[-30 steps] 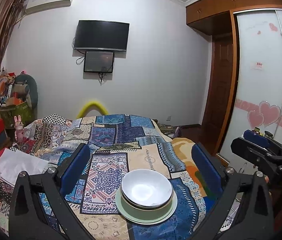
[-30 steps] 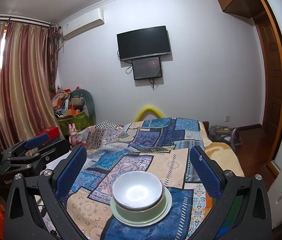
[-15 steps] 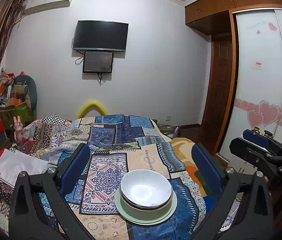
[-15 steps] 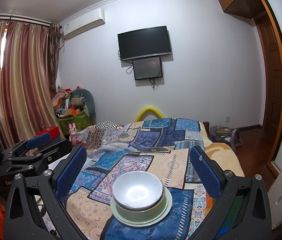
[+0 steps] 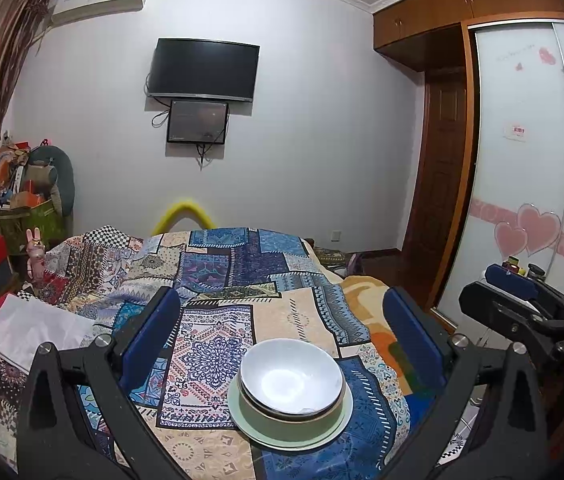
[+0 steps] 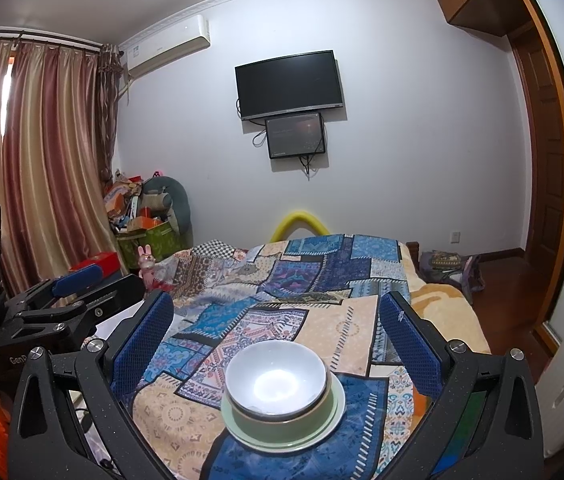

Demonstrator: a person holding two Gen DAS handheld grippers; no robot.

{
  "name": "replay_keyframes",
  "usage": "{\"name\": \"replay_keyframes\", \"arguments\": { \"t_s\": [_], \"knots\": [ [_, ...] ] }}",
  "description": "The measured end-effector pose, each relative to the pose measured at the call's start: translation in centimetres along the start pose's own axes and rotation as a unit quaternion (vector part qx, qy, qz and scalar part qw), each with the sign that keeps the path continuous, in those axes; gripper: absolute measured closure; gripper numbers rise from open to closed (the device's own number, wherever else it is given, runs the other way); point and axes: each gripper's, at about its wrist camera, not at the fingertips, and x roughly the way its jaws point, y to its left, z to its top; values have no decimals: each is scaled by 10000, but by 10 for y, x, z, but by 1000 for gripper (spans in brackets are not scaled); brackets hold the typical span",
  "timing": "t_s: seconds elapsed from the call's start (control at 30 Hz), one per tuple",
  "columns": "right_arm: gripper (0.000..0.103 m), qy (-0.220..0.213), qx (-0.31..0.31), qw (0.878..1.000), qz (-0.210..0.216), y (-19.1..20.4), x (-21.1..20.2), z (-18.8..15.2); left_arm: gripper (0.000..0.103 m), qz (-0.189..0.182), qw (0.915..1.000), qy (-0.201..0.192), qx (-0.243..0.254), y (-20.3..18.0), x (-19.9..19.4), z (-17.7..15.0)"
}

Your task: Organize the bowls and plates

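Item: white bowl (image 5: 290, 376) nested in green bowl (image 5: 282, 420), both seated on pale green plate (image 5: 337, 426), on patchwork quilt (image 5: 218, 280). Left gripper (image 5: 282, 344) and right gripper (image 6: 278, 344): spread wide, empty, clear of the stack. Stacking judged complete; nothing loose visible.

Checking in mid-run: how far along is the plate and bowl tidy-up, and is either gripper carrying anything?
It looks essentially done: the white bowl sits nested in the green bowl, which stands on the pale green plate on the patchwork quilt. Nothing is in hand: the left gripper and right gripper are both open and empty, clear of the stack. No other loose dishes show in either view.
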Motion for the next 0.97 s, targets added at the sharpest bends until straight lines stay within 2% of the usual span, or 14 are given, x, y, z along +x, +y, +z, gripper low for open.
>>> {"name": "replay_keyframes", "arguments": {
  "t_s": [0.57,0.97],
  "knots": [
    [0,4,0,10000,-7,-1,1,0,0,-65,9997,-78,240,-13,-3,-3],
    [0,13,20,10000,-2,-2,2,0,0,-161,9999,8,62,-7,2,-2]
  ]
}}
